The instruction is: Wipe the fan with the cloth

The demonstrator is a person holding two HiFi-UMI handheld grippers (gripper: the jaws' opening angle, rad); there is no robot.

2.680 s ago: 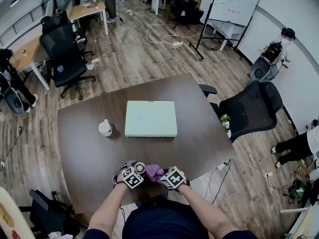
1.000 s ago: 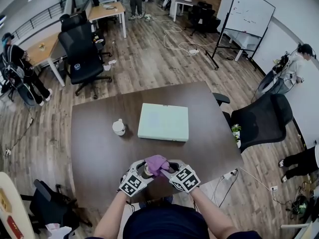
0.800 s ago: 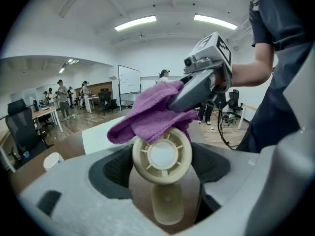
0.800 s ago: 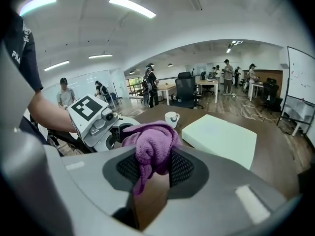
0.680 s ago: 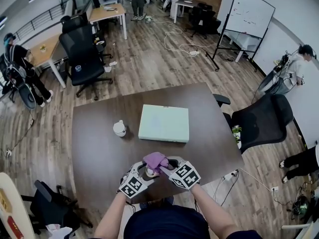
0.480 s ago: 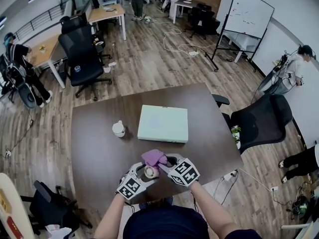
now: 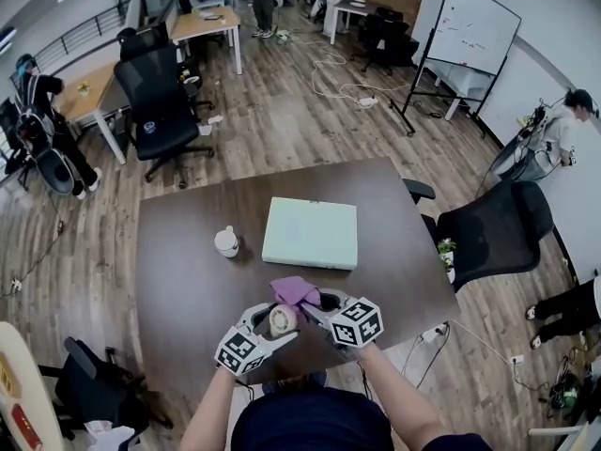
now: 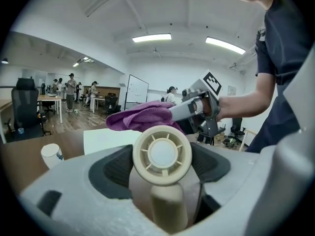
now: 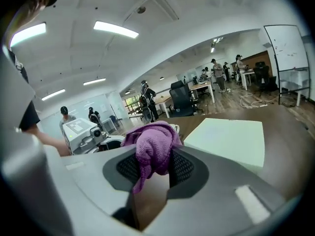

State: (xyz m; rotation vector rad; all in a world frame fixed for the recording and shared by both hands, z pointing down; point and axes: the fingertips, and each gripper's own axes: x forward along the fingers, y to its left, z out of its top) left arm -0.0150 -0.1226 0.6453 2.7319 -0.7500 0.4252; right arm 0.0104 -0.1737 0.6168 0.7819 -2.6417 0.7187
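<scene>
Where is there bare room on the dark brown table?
Bare: left of the white cup, beyond the pale green flat box, and right of it. Crowded: the near edge, with left gripper, cream round fan, purple cloth, right gripper.

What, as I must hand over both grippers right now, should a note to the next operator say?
Left gripper: shut on the small cream fan.
Right gripper: shut on the purple cloth, held right by the fan's head; contact unclear.
Both are above the table's near edge.
Done: fan and cloth in hand.
Left: the wiping; how much is already wiped doesn't show.
</scene>
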